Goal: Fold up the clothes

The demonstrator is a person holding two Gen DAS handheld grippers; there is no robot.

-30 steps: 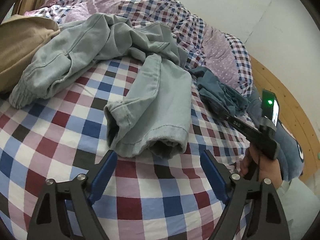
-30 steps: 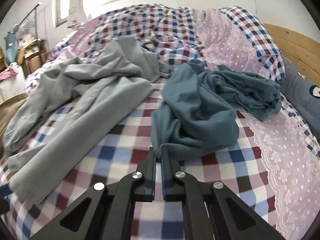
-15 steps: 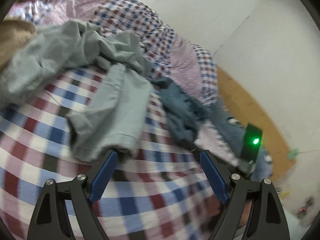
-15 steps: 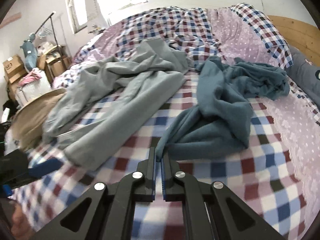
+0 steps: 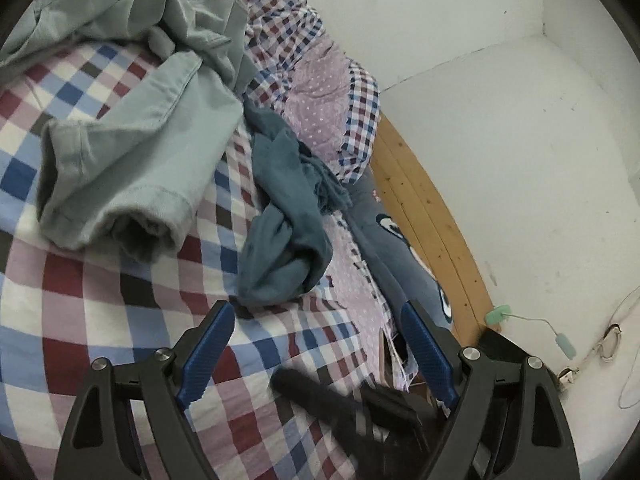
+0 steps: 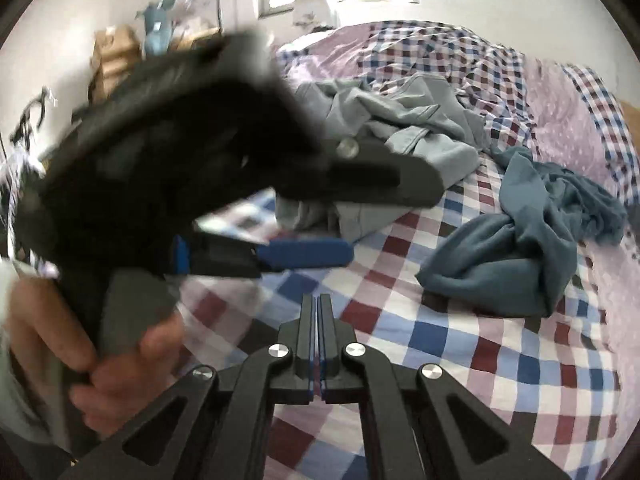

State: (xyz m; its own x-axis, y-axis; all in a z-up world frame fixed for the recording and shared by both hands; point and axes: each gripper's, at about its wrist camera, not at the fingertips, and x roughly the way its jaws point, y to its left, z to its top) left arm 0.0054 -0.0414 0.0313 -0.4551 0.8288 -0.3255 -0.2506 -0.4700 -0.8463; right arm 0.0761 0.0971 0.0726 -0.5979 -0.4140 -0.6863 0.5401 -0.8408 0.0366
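A crumpled teal garment (image 5: pixel 288 216) (image 6: pixel 500 260) lies on the checked bed sheet (image 5: pixel 100 320), just ahead of my left gripper (image 5: pixel 318 344). That gripper is open, its blue pads (image 5: pixel 208 352) wide apart with only sheet between them. Grey-green trousers (image 5: pixel 132 160) (image 6: pixel 420 136) sprawl to the left of the teal piece. My right gripper (image 6: pixel 318 300) is shut with nothing in it, left of the teal heap and clear of it. The left gripper (image 6: pixel 392 220), held by a hand (image 6: pixel 100 360), crosses the right wrist view as a blurred black shape. The right gripper shows as a dark blur (image 5: pixel 340 412) in the left wrist view.
A bunched plaid and purple dotted quilt (image 5: pixel 320 92) lies at the head of the bed. A blue-grey cartoon pillow (image 5: pixel 392 248) rests against the wooden headboard (image 5: pixel 432 216). A cable with a plug (image 5: pixel 560 344) hangs by the white wall. Boxes and a clothes rack (image 6: pixel 116 52) stand off the bed's left side.
The left gripper has turned right, from the trouser leg to the teal garment. The right gripper has swung left, and the teal cloth at its tips has dropped away into a heap.
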